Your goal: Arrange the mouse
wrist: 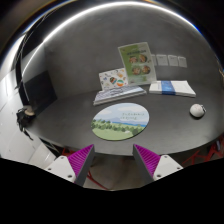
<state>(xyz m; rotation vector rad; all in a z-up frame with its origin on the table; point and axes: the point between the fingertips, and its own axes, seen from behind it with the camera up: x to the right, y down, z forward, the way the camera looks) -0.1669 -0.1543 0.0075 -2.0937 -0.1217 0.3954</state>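
Observation:
A small white mouse (197,110) lies on the dark table (70,115), far beyond my fingers and off to their right. A round mouse mat (121,121) with a landscape picture lies on the table just ahead of my fingers. My gripper (115,158) is open and empty, its two magenta pads (83,157) spread apart above the table's near edge. Nothing stands between them.
A laptop-like grey slab (119,96) lies behind the mat with a leaflet (113,79) on it. A green poster (136,61) stands against the wall. A white-and-blue box (174,87) lies at the back right. Wall sockets (168,60) are behind it.

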